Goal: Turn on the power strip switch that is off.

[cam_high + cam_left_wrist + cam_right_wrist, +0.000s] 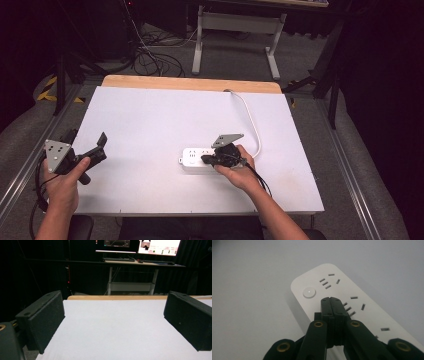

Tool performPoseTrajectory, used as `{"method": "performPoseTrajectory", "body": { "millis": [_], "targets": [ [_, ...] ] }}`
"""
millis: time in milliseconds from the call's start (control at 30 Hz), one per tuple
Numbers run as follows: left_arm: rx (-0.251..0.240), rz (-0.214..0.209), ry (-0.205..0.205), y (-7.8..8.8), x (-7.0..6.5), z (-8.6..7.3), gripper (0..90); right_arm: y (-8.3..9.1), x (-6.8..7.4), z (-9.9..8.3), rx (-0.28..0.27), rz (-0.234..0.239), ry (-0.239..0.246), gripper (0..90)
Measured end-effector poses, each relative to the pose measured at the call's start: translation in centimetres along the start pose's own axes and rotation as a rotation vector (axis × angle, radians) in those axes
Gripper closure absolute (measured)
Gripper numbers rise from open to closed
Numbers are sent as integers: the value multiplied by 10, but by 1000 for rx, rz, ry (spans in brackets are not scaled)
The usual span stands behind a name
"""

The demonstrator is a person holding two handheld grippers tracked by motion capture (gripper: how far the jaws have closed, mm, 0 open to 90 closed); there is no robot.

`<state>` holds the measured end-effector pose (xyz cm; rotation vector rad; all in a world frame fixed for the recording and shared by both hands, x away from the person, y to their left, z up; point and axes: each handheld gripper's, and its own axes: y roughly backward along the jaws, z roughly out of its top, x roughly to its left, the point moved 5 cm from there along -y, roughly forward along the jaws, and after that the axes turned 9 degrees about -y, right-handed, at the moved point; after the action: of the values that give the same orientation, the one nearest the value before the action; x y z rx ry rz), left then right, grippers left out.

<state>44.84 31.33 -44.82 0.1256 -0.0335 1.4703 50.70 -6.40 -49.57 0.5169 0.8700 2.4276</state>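
1. A white power strip (196, 160) lies flat on the white table (150, 125), right of the middle and nearer the front edge than the back.
2. Its white cord (252, 125) curves away to the back edge.
3. The right gripper (206, 160) is over the strip, held in the right hand (240, 170).
4. In the right gripper view, its jaws are pressed tight together with nothing between them.
5. The tips (333, 301) sit just behind the round button (309, 292). They may be touching the strip (352, 297), but it is hard to tell.
6. The left gripper (87, 142) is near the table's left edge, in the left hand (62, 185).
7. Its jaws are wide apart and hold nothing.
8. Its two black pads (46, 320) have only bare table (112, 327) between them.
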Motion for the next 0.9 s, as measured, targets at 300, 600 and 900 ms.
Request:
{"method": "performPoseTrajectory", "body": {
  "millis": [300,600,900],
  "targets": [
    [3,1,-4,1,1,0,38,-1,2,0,17,-21,-11,900],
    [2,7,3,2,2,-1,40,-1,3,-1,10,-32,-7,900],
    [4,5,1,1,2,-1,38,-1,3,0,14,-36,2,900]
  ]
}}
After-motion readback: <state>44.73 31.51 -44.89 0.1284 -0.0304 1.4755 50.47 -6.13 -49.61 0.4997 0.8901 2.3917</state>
